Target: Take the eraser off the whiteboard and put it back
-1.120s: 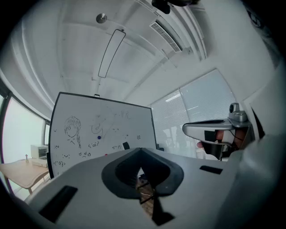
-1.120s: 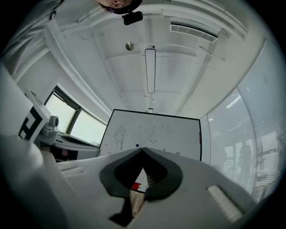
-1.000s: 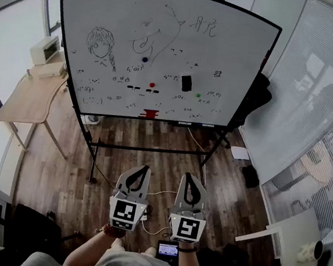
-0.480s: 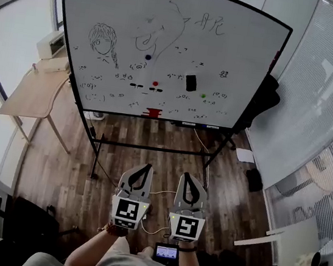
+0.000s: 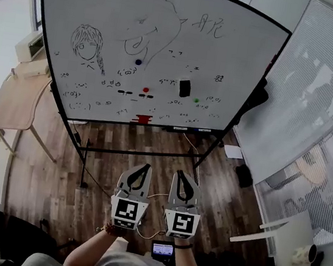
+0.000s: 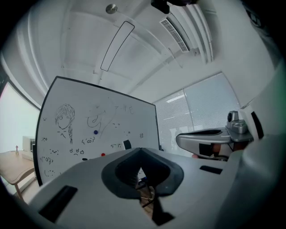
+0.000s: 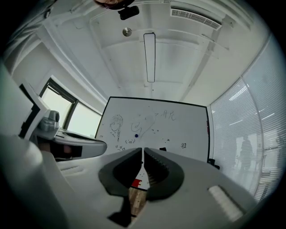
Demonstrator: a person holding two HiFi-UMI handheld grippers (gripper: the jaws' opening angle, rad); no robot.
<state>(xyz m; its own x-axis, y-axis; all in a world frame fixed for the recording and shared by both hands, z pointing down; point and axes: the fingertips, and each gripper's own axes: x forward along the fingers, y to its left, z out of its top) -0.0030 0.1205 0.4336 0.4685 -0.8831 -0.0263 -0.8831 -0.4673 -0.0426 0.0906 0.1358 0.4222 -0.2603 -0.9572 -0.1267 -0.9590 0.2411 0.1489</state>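
Observation:
A small black eraser sticks to the whiteboard, right of centre among the doodles. It also shows as a dark patch in the left gripper view and the right gripper view. Both grippers are held side by side, low and well short of the board, pointing level at it. My left gripper is shut and empty. On my right gripper the jaws are just opening, with only a hairline slit and nothing between them.
The board stands on a black wheeled frame over a wood floor. A wooden table with a white appliance is at the left. Blinds and a glass wall close off the right. A red item lies on the marker ledge.
The board has grown larger and slid left in the head view as I moved toward it. Both grippers stayed side by side, the right one drawing slightly closer to the left.

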